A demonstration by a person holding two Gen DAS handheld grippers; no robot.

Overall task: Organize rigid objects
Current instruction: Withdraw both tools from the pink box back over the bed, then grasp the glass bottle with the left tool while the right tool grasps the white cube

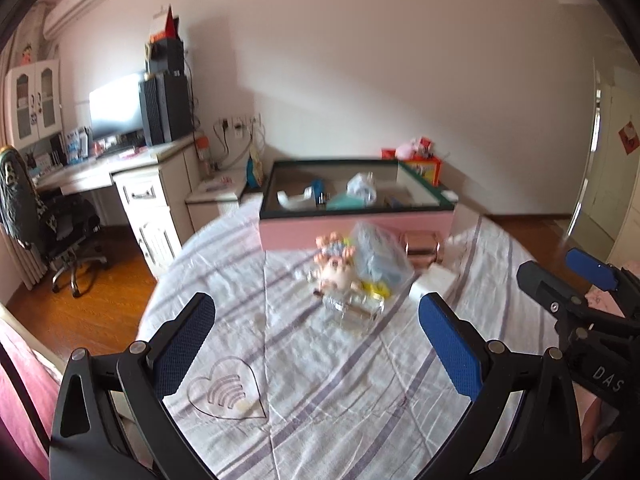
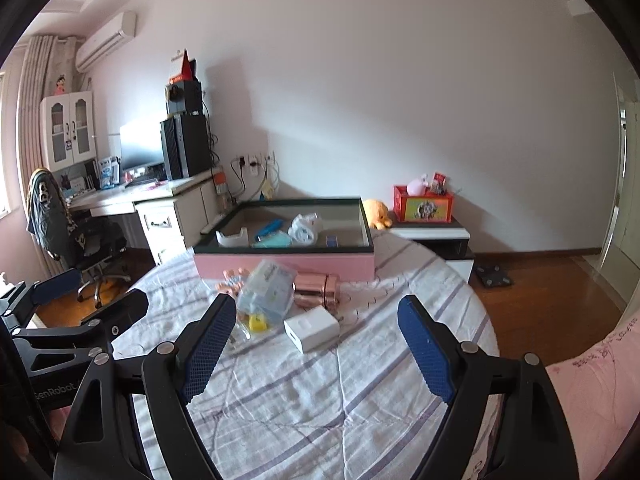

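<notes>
Two grippers, your left gripper and right gripper, hang released over the striped bed sheet, empty, jaws wide for a first pick. Ahead, clustered before the pink-sided open box, lie one white rectangular charger block, one rose-gold metal cylinder, one clear plastic bag and one pink doll figure.

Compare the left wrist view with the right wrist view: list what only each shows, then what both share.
Only the left wrist view: a heart outline on the striped sheet.

Only the right wrist view: a yellow plush toy beside the pink box, and a dark scale on the floor.

Both: the pink box, the white block, the rose-gold canister, the clear bag, and both tongs open and empty.
</notes>
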